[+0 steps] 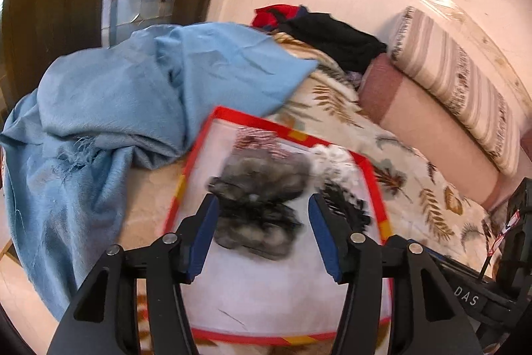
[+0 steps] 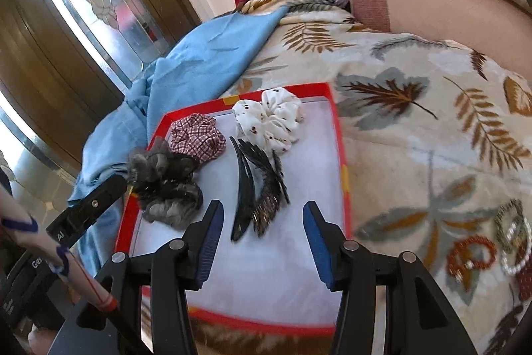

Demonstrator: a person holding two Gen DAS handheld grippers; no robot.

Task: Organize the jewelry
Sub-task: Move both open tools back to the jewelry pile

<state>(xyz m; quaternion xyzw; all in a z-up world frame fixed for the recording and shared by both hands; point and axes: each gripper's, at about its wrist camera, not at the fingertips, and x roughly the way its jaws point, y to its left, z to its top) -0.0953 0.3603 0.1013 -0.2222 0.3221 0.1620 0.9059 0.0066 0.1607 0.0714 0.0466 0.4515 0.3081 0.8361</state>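
A white tray with a red rim [image 1: 186, 175] lies on the bed and holds hair accessories. My left gripper [image 1: 262, 205] is open, hovering just above a grey fluffy scrunchie [image 1: 262, 185] without touching it. A red-checked scrunchie [image 1: 259, 138], a white scrunchie [image 1: 332, 158] and black clips [image 1: 349, 208] lie beyond and to the right. My right gripper [image 2: 262, 208] is open above a long black hair clip [image 2: 244, 188] and a beaded clip [image 2: 266, 212] in the tray [image 2: 342, 155]; its pads touch neither. Several bead bracelets [image 2: 472, 255] lie on the bedspread to the right.
A crumpled blue cloth [image 1: 133, 95] lies left of the tray, partly against its rim. Dark and red clothes [image 1: 326, 35] and striped and pink pillows [image 1: 449, 108] sit at the wall. A person's hand [image 2: 20, 228] is at the lower left beside a wooden door [image 2: 50, 72].
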